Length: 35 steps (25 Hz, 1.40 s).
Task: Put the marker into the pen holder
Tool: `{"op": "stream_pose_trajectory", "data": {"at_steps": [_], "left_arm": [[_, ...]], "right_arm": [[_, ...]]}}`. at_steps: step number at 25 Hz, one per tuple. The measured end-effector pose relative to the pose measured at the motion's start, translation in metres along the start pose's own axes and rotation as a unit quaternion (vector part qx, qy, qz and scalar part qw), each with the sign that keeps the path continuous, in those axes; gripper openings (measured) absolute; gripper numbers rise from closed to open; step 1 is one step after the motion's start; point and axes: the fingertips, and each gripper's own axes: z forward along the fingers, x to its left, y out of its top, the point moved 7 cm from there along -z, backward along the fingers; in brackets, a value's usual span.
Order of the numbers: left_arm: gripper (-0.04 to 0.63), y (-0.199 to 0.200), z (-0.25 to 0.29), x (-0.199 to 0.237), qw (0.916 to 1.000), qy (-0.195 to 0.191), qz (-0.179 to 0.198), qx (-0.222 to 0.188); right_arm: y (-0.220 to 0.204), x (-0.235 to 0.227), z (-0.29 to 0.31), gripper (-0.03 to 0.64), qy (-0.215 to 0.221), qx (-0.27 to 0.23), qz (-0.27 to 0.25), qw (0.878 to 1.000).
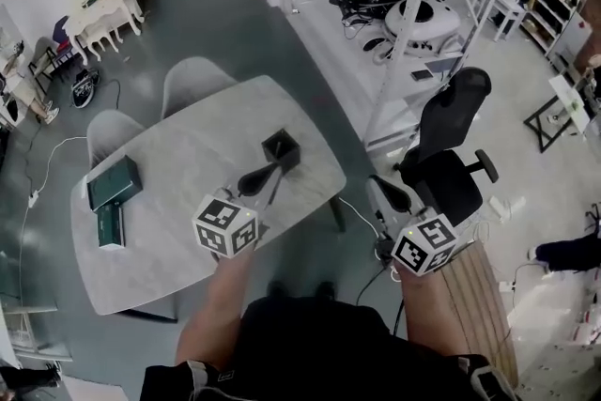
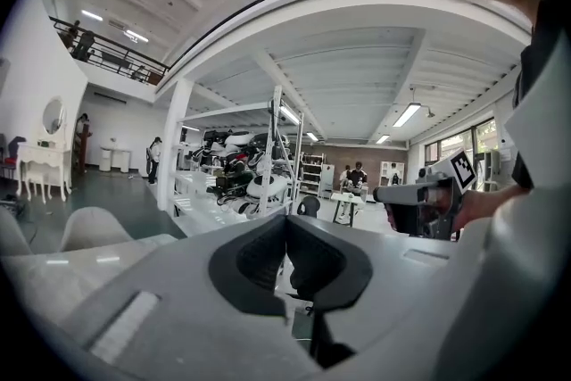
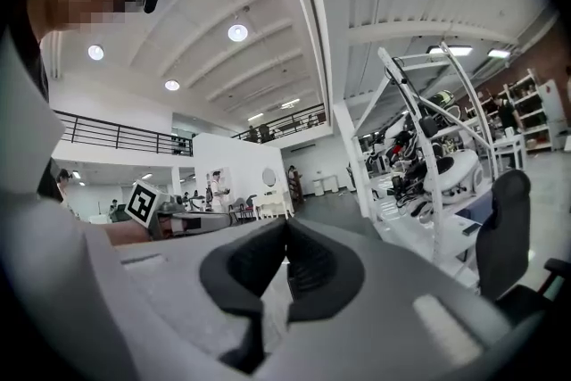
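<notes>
Just below the centre of the head view, a thin dark stick on the grey worktop (image 1: pixel 169 202) is what I take for the marker (image 1: pixel 275 189), though it is too small to be sure. It lies just beside my left gripper (image 1: pixel 255 179) and near the black pen holder (image 1: pixel 281 148) above it. I judge the pick-up is not yet made. The left fingers are pressed together on nothing, so next I must part them and settle them over the marker. My right gripper (image 3: pixel 285 232) hangs off the worktop's edge at lower right, fingers likewise together and empty. I count one holder, one likely marker, two green books (image 1: pixel 114 183) at the left and two grey chairs (image 1: pixel 192 82) at the far side.
</notes>
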Motion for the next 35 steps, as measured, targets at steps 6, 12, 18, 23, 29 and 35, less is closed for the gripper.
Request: {"op": "stream_pose_trajectory", "data": {"at_steps": [6,12,18,23,29,35], "left_arm": [[0.011,0.010,0.000,0.005,0.9997,-0.018,0.014,0.000],[0.011,0.009,-0.004,0.011,0.9992,-0.033,0.023,-0.002],[0.011,0.011,-0.013,0.022,0.9994,-0.026,0.020,-0.006],[0.011,0.009,-0.015,0.026,0.9996,-0.024,0.017,-0.005],[0.011,0.008,-0.015,0.033,0.9996,-0.024,0.013,-0.003],[0.011,0.009,-0.012,0.035,0.9996,-0.023,0.016,-0.005]], "right_arm": [[0.008,0.016,-0.008,0.000,-0.019,-0.006,-0.040,0.999],[0.011,0.034,0.005,0.000,-0.007,-0.013,-0.049,0.999],[0.016,0.044,0.017,0.000,0.000,-0.007,-0.056,0.998],[0.016,0.046,0.022,0.000,0.007,-0.006,-0.058,0.998],[0.014,0.048,0.028,0.000,0.012,-0.004,-0.055,0.998],[0.010,0.048,0.031,0.000,0.010,0.000,-0.058,0.998]]}}
